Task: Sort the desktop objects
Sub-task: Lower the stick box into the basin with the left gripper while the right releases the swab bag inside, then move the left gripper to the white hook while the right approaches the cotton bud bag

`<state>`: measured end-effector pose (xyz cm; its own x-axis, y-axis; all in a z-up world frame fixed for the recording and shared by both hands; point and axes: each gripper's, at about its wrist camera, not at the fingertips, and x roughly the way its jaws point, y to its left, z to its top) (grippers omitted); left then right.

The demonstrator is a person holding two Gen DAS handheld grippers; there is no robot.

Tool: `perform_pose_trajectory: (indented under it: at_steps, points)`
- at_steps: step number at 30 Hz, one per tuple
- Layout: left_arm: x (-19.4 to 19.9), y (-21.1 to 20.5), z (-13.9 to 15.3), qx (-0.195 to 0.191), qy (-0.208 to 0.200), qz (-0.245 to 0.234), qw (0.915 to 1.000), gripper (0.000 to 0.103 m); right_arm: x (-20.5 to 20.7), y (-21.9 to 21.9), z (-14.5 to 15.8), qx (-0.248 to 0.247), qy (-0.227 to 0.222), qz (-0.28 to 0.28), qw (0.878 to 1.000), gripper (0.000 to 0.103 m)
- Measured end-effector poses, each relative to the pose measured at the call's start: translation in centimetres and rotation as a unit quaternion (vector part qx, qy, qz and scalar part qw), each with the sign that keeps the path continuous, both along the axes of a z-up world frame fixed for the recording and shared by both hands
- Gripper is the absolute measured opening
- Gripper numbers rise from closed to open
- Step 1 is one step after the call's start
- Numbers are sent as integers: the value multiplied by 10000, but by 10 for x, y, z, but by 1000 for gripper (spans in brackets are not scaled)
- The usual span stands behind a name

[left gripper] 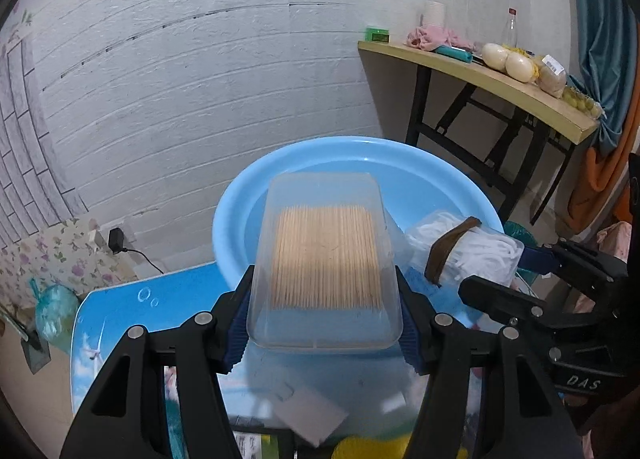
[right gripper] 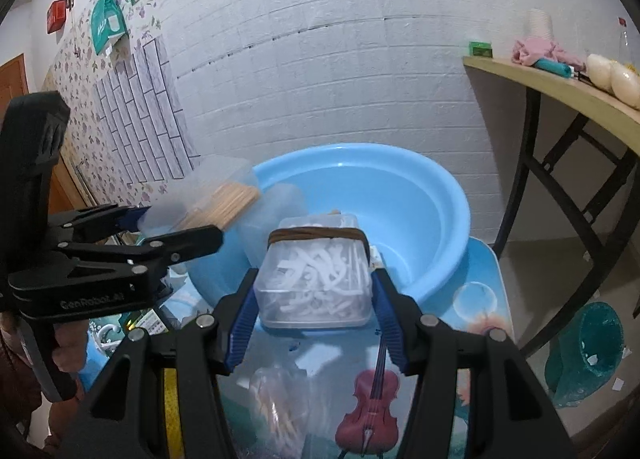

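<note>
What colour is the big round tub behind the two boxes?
The tub is light blue all over, plain with no pattern. It shows best in the right wrist view.

**Two boxes held at the basin**

The left gripper [left gripper: 324,319] grips a clear toothpick box [left gripper: 324,259] between its blue pads [left gripper: 240,333], one on each long side. The box sits lengthwise, its far end over the near rim of a blue basin [left gripper: 420,175] at 12 o'clock. At 3 o'clock the right gripper [left gripper: 532,271] holds a second clear box [left gripper: 476,251] of white pieces with a brown band around it, just beside the toothpick box and over the basin's right rim. Beneath both lies a blue printed table [left gripper: 120,307]. A grey card [left gripper: 310,413] lies on it at 6 o'clock. A wooden side table [left gripper: 500,85] stands at 2 o'clock against the white wall.
</note>
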<state>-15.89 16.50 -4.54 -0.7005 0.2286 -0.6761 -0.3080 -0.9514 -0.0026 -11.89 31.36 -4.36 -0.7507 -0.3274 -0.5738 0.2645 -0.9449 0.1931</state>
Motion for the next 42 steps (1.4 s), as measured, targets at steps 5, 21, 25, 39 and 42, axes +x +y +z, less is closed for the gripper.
perform_pose_trajectory:
  at_steps: [5, 21, 25, 39, 42]
  points:
    - [-17, 5, -5, -11, -52, 35, 10000, 60, -9, 6, -3, -11, 24, -49, 10000, 54]
    - [-27, 12, -12, -346, -190, 20, 9992, 76, -24, 4, -3, 101, -41, -258, 9996, 60]
    - [-16, 2, -9, -250, -157, 73, 9995, 77, -21, 1, -1, 160, -56, -282, 9995, 62]
    - [50, -63, 1, -84, -72, 604, 9981, 94, 23, -3, 7, 126, -58, -368, 9992, 62]
    - [66, -78, -2, -47, -108, 739, 9972, 94, 34, -4, 5, 140, -145, -451, 9988, 62]
